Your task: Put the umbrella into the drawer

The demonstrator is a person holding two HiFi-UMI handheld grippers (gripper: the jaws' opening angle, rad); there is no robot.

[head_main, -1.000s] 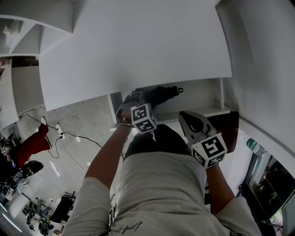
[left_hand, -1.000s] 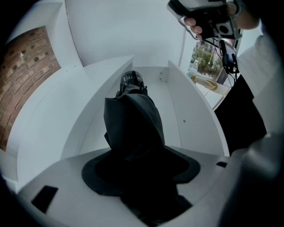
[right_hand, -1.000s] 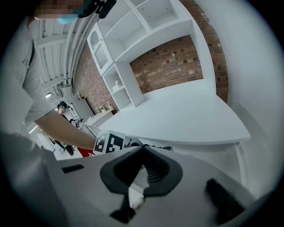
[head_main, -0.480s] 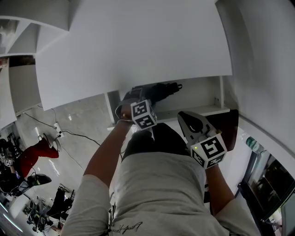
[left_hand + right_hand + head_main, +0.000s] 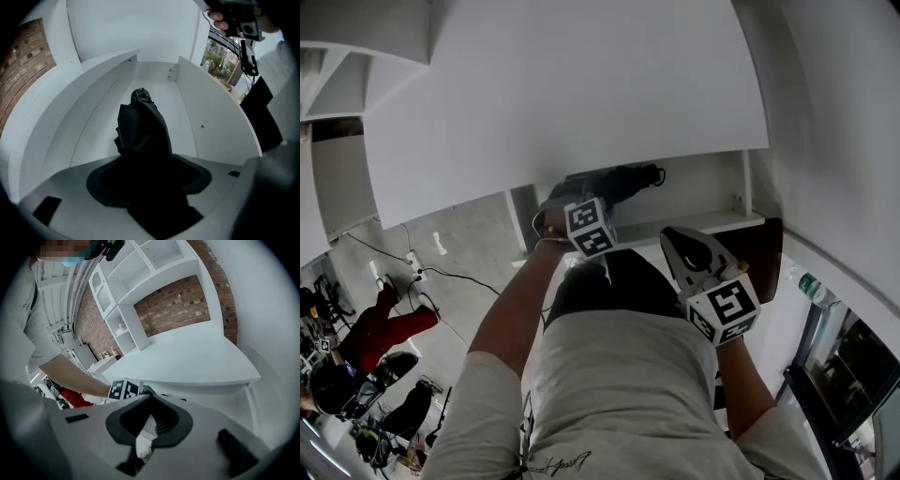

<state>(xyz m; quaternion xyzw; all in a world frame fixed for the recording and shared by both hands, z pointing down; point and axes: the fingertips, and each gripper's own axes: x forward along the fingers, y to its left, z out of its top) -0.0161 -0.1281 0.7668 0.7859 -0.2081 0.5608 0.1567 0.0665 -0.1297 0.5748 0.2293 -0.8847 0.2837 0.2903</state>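
Now we have the left gripper (image 5: 146, 187) clamped narrow on the folded black umbrella (image 5: 140, 129), which fills the space between its jaws. The umbrella reaches into the open white drawer (image 5: 93, 117), its far end low between the side walls. Our right gripper (image 5: 149, 418) hangs near our body, jaws pressed together on nothing.

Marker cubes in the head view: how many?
2. One cube on the left gripper, which is shut on the black umbrella at the drawer; the other cube on the right gripper, lower right. None seems hidden.
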